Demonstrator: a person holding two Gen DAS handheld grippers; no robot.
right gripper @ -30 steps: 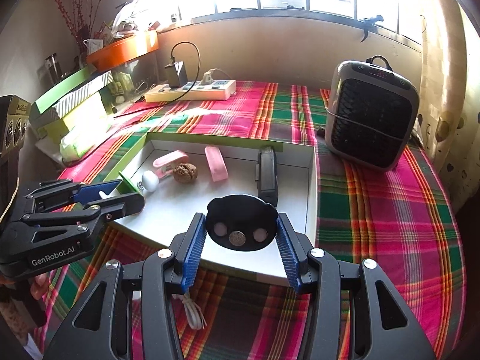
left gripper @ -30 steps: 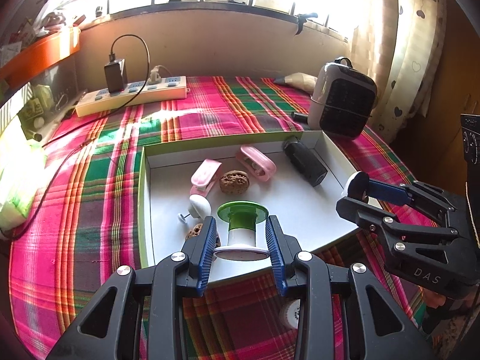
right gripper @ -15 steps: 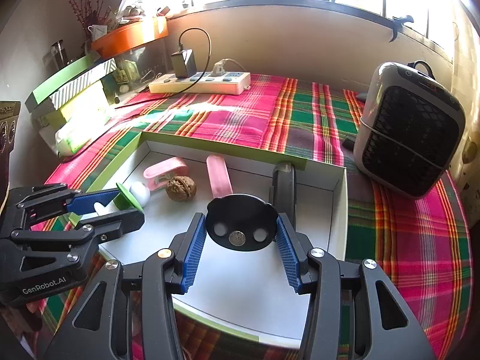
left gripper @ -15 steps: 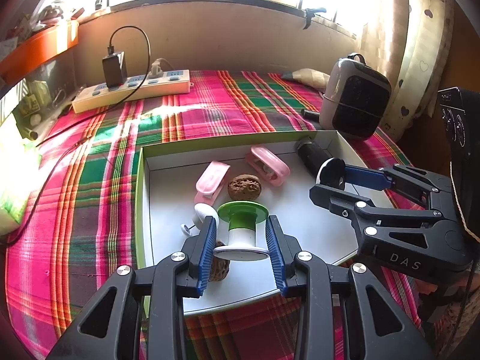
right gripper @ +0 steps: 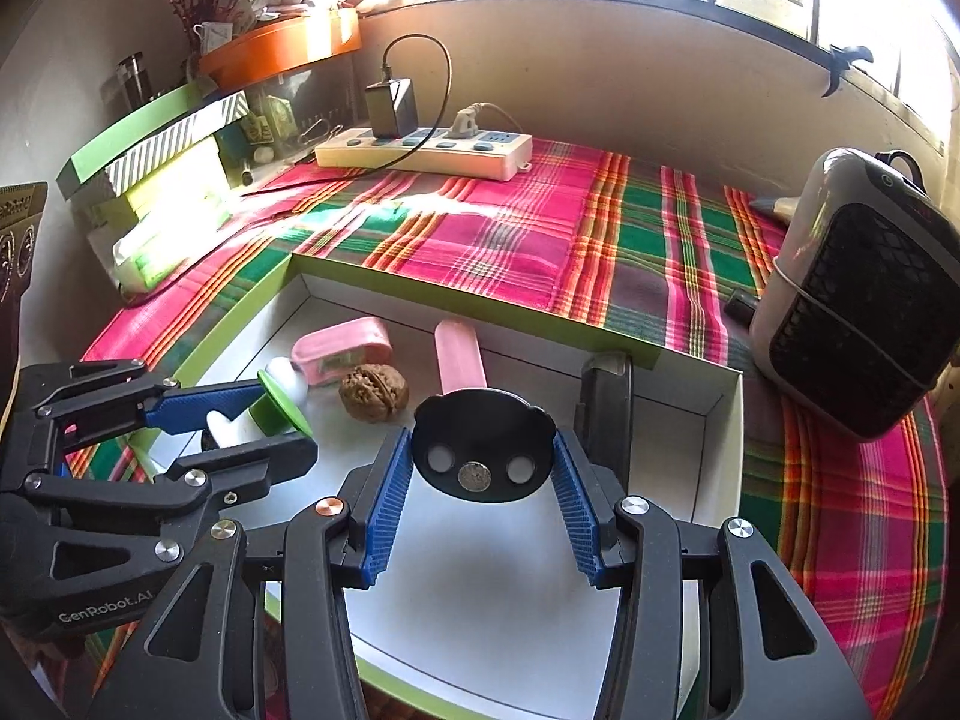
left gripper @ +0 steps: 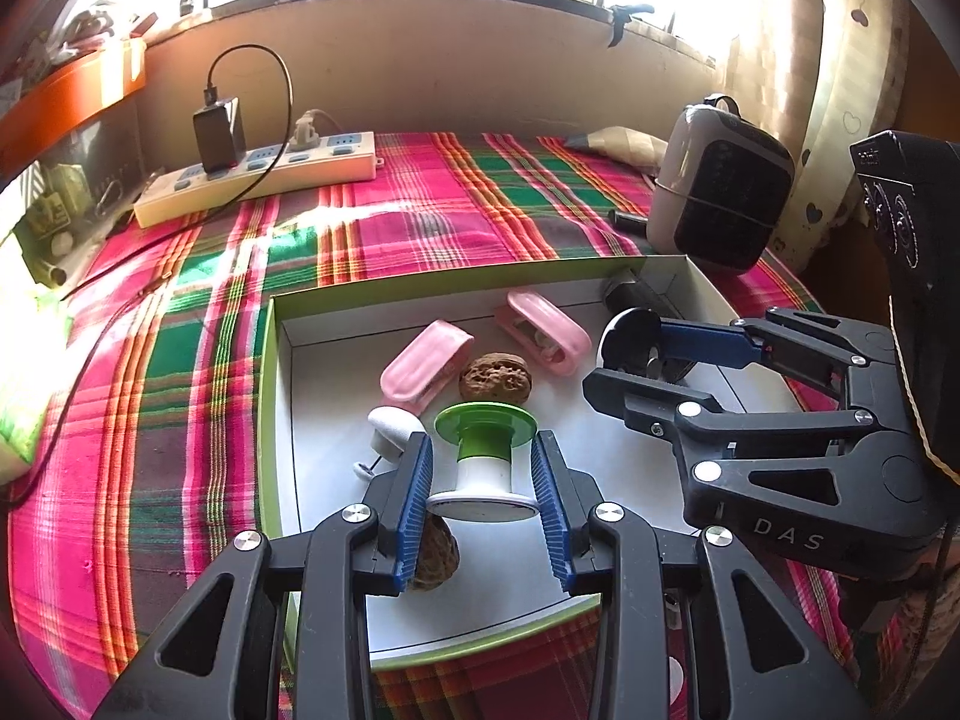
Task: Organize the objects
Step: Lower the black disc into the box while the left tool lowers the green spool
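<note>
Below, both claws stay clamped, spool [left gripper: 485, 456] left, disc [right gripper: 483, 447] right, over walnut-cluttered tray [left gripper: 273, 420].

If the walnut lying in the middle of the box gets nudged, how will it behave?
The walnut is rounded, so it would probably roll or wobble across the box's smooth white floor. Its ridged shell looks hard, likely rigid and grippable. It seems light for its size.

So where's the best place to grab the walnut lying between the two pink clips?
Take the walnut across its narrower sides, coming down from above. It lies alone on the box floor, and a pink clip close behind blocks a low approach from there.
</note>
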